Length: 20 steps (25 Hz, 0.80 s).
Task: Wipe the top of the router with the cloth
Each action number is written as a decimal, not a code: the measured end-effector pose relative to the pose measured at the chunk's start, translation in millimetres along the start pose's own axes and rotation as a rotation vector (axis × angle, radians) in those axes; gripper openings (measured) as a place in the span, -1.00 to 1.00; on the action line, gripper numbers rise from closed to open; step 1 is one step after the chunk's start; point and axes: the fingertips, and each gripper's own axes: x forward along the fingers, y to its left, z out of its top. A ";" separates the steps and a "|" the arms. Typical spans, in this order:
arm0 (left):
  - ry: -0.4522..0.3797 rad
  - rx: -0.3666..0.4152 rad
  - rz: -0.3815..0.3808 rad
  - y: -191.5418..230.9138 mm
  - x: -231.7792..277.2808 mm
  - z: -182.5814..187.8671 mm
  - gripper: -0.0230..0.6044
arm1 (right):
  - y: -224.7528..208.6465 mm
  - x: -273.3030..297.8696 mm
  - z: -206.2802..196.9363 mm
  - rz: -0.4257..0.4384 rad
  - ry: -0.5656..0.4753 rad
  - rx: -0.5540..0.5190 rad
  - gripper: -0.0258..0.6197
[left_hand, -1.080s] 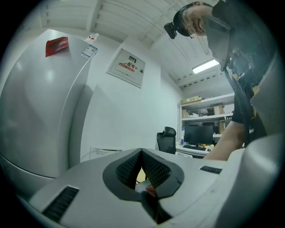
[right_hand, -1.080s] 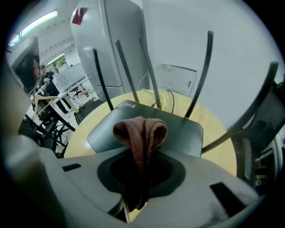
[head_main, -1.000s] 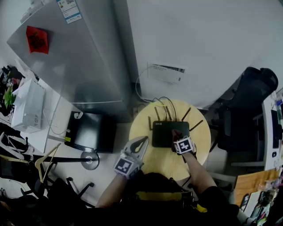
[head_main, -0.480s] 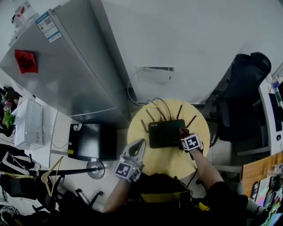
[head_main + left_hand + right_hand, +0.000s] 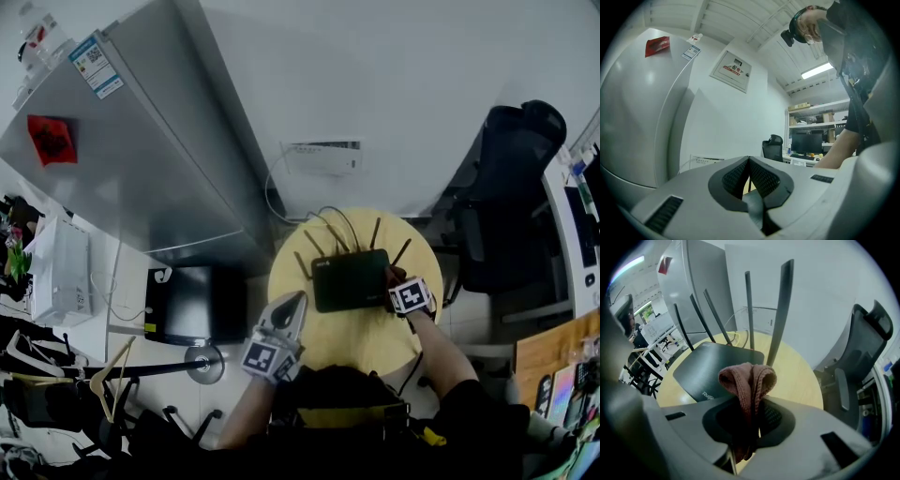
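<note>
Right tongs (image 5: 750, 401) clamped on folded reddish-brown cloth (image 5: 749, 378), loop sticking out past tips, at right edge of black router (image 5: 350, 279). Left tongs (image 5: 749, 164) pressed together, nothing between, by near-left rim of surface (image 5: 361, 342). Router flat mid-surface, antennas (image 5: 780, 310) up on far side. Surface round, yellow. Room: grey fridge (image 5: 122, 159) far left, white wall box (image 5: 323, 157) beyond, black office chair (image 5: 511, 178) right, black case (image 5: 192, 302) left.
</note>
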 end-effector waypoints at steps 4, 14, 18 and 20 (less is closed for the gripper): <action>-0.005 0.013 -0.027 -3.2 1.7 2.9 -0.94 | -7.6 -4.6 -6.4 -0.038 0.026 -0.050 -0.73; -0.014 -0.001 -0.069 -0.7 10.6 4.0 -0.93 | 3.1 -62.1 11.9 0.076 -0.133 -0.038 -0.73; -0.016 -0.001 -0.075 3.4 9.9 4.9 -0.94 | 47.8 -81.0 46.7 0.178 -0.226 -0.146 -0.73; -0.018 -0.002 -0.067 6.1 8.2 6.6 -0.94 | 70.4 -81.9 59.7 0.206 -0.241 -0.225 -0.73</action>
